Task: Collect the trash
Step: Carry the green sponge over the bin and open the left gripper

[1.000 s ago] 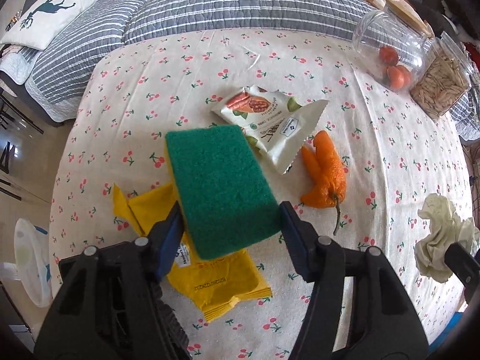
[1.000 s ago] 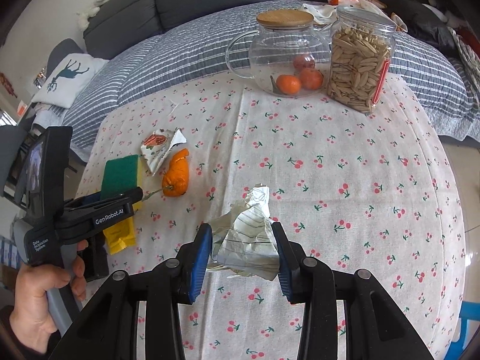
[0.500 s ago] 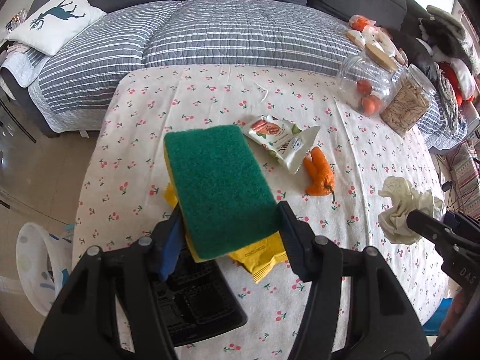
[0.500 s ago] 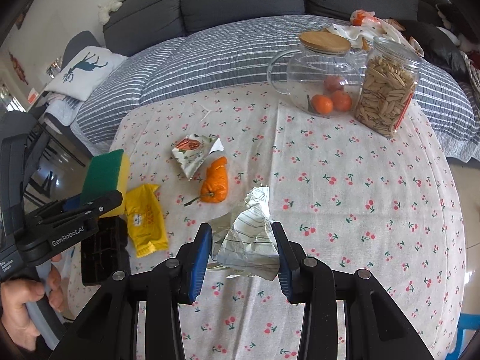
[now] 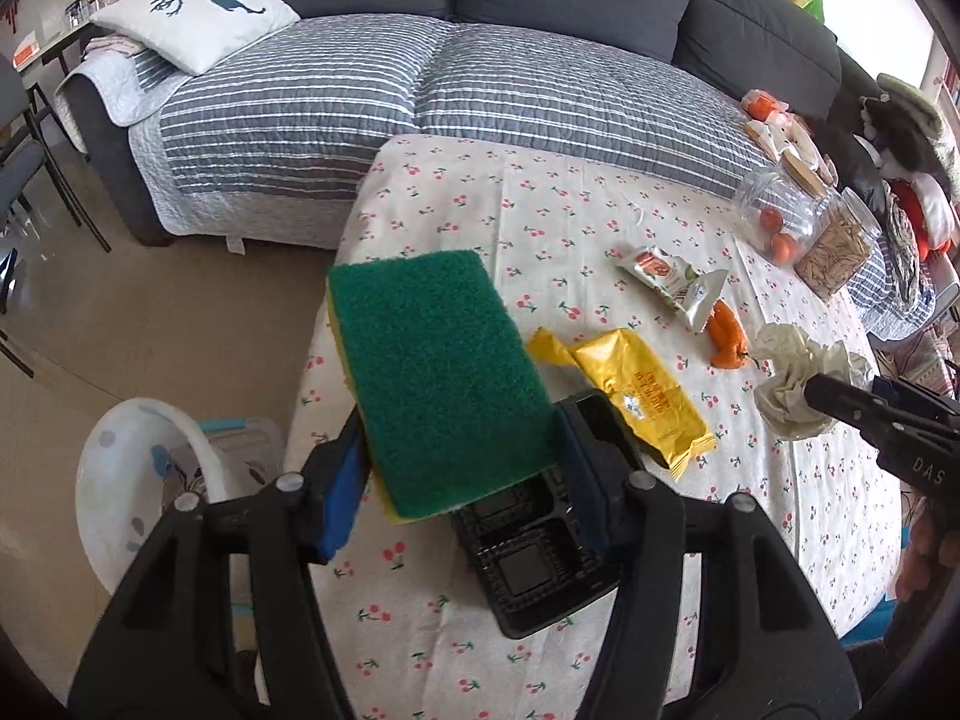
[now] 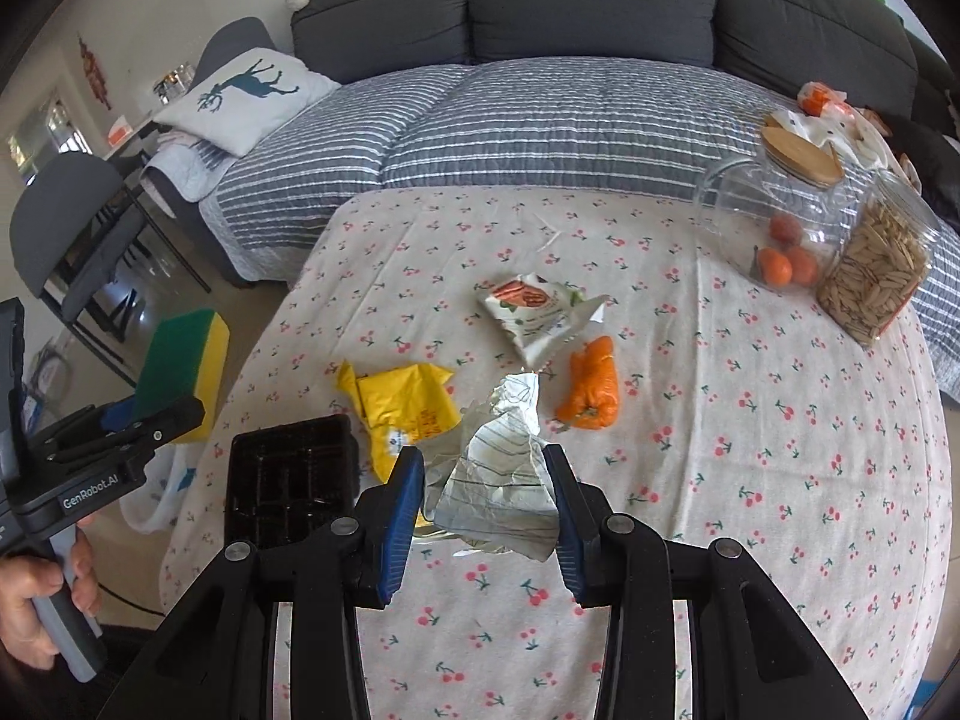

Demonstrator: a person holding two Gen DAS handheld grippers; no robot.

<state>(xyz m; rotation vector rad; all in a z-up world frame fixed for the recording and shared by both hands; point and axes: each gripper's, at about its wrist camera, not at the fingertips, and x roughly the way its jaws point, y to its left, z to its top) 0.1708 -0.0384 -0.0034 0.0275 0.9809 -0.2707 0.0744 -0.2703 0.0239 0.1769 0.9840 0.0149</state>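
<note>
Sponge [image 5: 432,372] and crumpled paper [image 6: 498,480] clenched in jaws — above cherry-print tablecloth [image 6: 750,420], beside sofa [image 6: 588,6].

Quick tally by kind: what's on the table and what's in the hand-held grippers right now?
Wrappers: 2, yellow and white, on the table
Crumpled paper: 1, in the right hand-held gripper
Sponge: 1, in the left hand-held gripper
Black tray: 1
Orange pepper: 1
Jars: 2, fruit and seeds
Total: 8

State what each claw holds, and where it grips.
Left claw clamps the sponge by its long sides near one end. Right claw pinches the crumpled paper across its middle.
</note>
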